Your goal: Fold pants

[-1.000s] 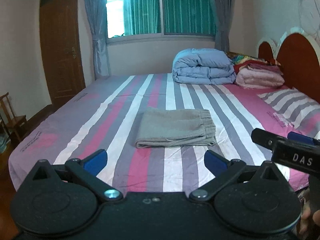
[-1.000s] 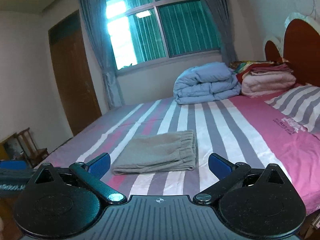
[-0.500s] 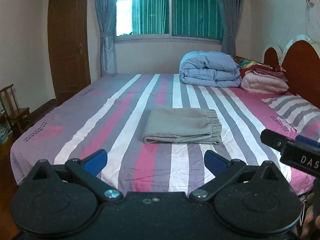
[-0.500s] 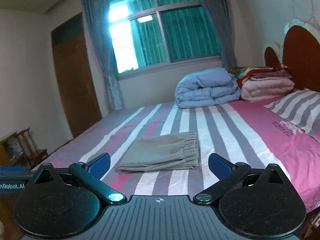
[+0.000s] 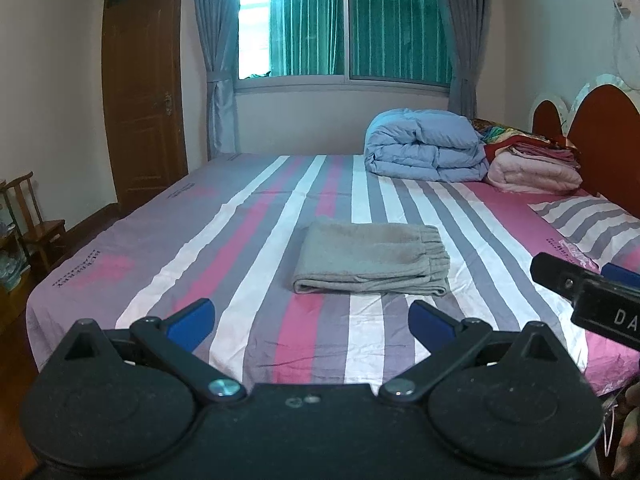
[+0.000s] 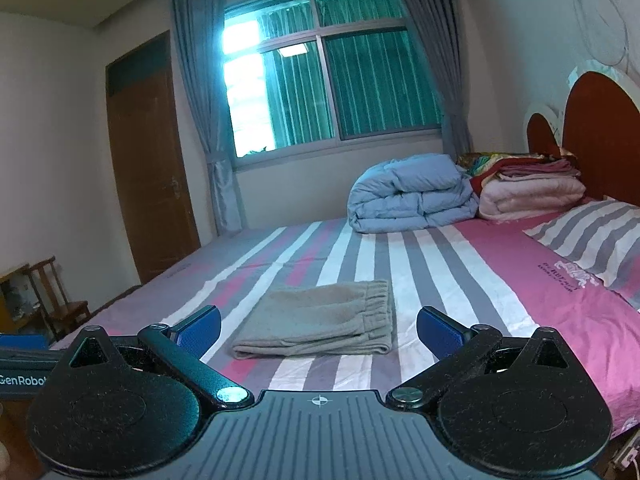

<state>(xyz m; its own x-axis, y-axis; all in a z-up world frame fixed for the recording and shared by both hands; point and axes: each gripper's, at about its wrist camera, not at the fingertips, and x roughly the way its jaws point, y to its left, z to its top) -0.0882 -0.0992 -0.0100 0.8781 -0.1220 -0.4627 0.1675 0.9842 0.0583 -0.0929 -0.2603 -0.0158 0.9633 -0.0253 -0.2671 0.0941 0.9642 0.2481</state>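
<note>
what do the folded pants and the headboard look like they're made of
Folded pants: soft, matte grey-beige knit or fleece, judging by the fuzzy nap and gathered elastic waistband; the exact fibre is unclear.
Headboard: probably wood or veneer with a smooth reddish-brown finish and a pale, scalloped trim; no grain is visible.

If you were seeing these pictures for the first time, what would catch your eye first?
The folded grey pants lie alone in the middle of the striped bed, straight ahead of both open hand-held grippers, left and right. Behind them a rolled blue duvet sits by the red headboard, under the bright green-curtained window.
</note>
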